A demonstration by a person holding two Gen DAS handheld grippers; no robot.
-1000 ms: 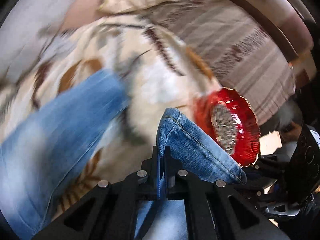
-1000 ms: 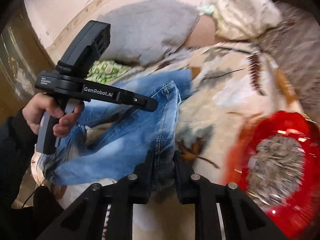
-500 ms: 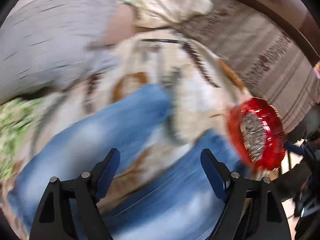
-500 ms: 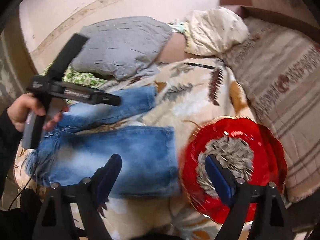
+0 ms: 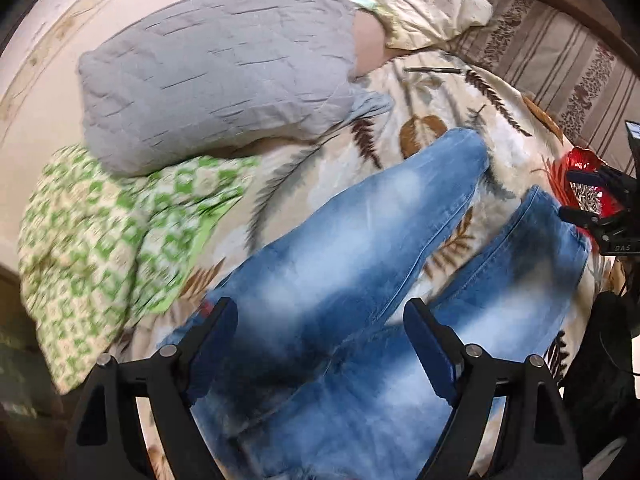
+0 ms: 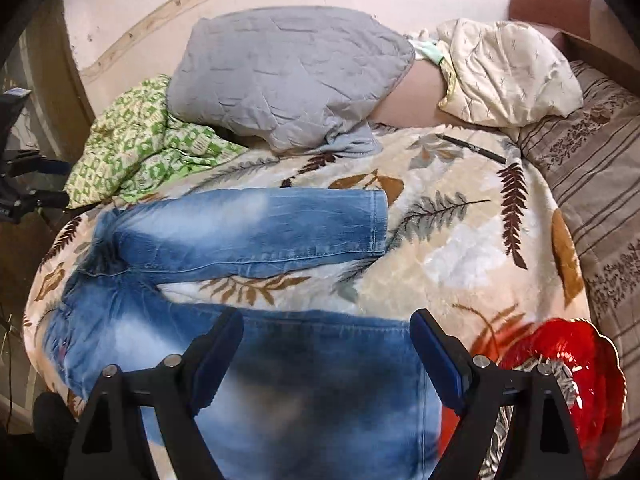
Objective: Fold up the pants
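Left gripper [image 5: 320, 344] — jaws spread wide and still opening, nothing clamped. Its blue pads [image 5: 216, 336] hang above the upper part of the jeans [image 5: 360, 240], denim showing in the gap between them; whether the tips brush the cloth I cannot tell, but they do not pinch it.

Right gripper [image 6: 326, 354] — jaws wide apart, nothing held. Its fingers [image 6: 436, 356] straddle the near leg close to the hem, with denim filling the gap; no pinch on the fabric.

The jeans [image 6: 248, 232] lie flat on the leaf-print blanket [image 6: 460, 240], unfolded. In the right wrist view the two legs run from the waist at about 9 o'clock out toward 3 o'clock, forked apart, a strip of blanket between them. The far leg ends mid-frame; the near leg ends at about 5 o'clock.

Red dish [image 6: 568, 364] at 4 to 5 o'clock in the right view, just beside the near leg's hem, partly behind the right-hand finger. In the left view it sits at 3 o'clock, half hidden by the other gripper's body.

Grey pillow [image 6: 288, 72] at 12 o'clock, green-patterned cloth [image 6: 136, 140] at 10 o'clock, cream pillow [image 6: 508, 72] at 1 o'clock. A black pen [image 6: 474, 148] lies on the blanket well clear of the jeans.
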